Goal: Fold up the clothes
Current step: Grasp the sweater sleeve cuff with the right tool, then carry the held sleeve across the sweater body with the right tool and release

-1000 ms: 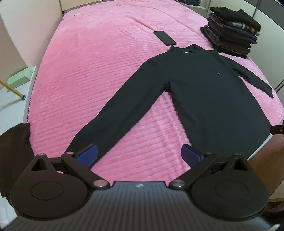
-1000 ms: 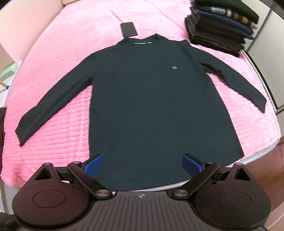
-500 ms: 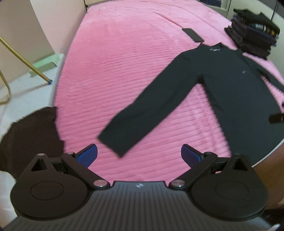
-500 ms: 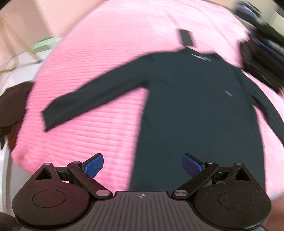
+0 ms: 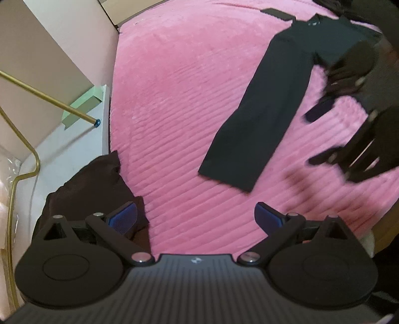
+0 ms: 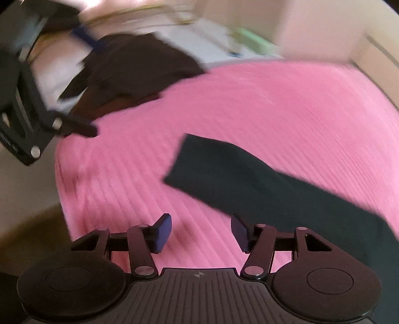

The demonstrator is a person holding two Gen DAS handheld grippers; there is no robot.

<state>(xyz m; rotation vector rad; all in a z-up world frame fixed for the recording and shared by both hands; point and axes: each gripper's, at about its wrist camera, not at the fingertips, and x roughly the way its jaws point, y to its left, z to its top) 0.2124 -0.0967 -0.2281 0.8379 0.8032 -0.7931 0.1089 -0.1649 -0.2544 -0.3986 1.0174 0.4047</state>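
My left gripper hangs over the near corner of the bed, its blue pads spread wide with nothing between them but pink cover and, under the left-hand pad, the edge of a dark brown cloth that droops off the bed's corner toward the floor. My right gripper sits over the same corner from the other side, its jaws closing at this moment, partly drawn in, with only bare pink cover showing between the pads; the picture from that wrist is smeared with motion. Just past the right gripper's right-hand pad lies the cuff end of the black long-sleeved shirt, the sleeve running flat across the pink bedspread toward the lower right of that view, touching neither pad that I can see. From the left wrist the same shirt shows as a long sleeve stretching from its squared cuff up to the shoulder and collar at the top right, where the body of the garment is partly hidden behind my right gripper, which comes in blurred from the right edge. A dark phone-like slab lies on the bed near the collar. Off the bed's left side I see pale floor, a thin brass-coloured rod and a pale green box against the wall.
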